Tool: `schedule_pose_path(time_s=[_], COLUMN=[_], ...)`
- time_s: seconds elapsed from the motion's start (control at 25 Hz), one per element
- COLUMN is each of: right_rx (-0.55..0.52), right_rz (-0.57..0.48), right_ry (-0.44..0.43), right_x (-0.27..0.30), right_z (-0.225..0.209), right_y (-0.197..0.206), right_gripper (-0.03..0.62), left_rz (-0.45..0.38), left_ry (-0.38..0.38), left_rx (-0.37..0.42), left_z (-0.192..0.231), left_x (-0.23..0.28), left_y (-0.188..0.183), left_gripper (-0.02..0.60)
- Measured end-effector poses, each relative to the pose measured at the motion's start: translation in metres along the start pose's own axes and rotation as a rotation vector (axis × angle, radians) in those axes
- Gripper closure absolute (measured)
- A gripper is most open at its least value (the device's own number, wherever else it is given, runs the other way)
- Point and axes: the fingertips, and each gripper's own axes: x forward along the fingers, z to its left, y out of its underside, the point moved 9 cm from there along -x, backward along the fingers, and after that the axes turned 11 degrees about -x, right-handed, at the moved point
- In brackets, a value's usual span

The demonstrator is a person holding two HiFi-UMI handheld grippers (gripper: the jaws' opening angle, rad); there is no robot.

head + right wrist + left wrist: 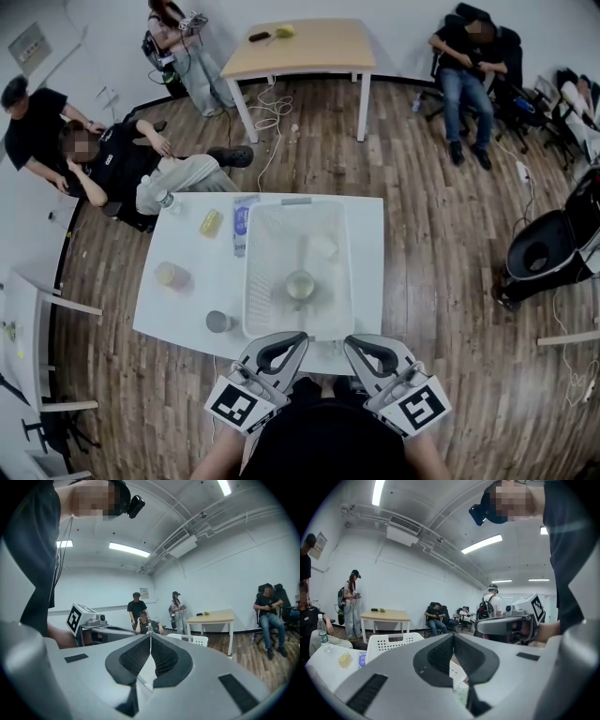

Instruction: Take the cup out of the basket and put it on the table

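Standing on a wooden floor point(422, 216), the white table point(187, 309) bears a basket point(251, 281) containing a cup point(300, 284); the left gripper point(298, 336) and right gripper point(349, 339) have jaws together, empty.

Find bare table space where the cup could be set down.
Free: the table right of the basket, bare along that whole side. Crowded: left of the basket, with a yellow block, packet, tumbler and can.
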Motion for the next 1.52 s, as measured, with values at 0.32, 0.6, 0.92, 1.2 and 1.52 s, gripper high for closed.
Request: schedule_pose_path(time_s=[0.32, 0.6, 0.92, 1.2, 1.52], right_rx=[0.018, 0.043, 0.071, 0.093, 0.11], right_rz=[-0.009, -0.008, 0.003, 0.022, 0.047], right_ry=[0.036, 0.078, 0.137, 0.191, 0.244], right_x=[-0.009, -0.022, -0.042, -0.065, -0.085], right_z=[-0.013, -0.023, -0.038, -0.049, -0.062], right_y=[0.002, 0.009, 0.02, 0.026, 0.035], right_gripper=[0.568, 0.568, 0.568, 0.568, 0.568], left_rz=[0.119, 0.254, 0.707, 1.047, 1.157], left_ry=[-0.054, -0.055, -0.097, -0.106, -0.142], left_rx=[0.098, 0.214, 0.349, 0.31, 0.309], left_z=[0.02, 0.043, 0.087, 0.126, 0.15], left_x=[0.028, 0.067, 0.131, 0.167, 0.185], left_y=[0.0, 0.002, 0.05, 0.106, 0.145], left_gripper=[0.569, 0.498, 0.386, 0.377, 0.421])
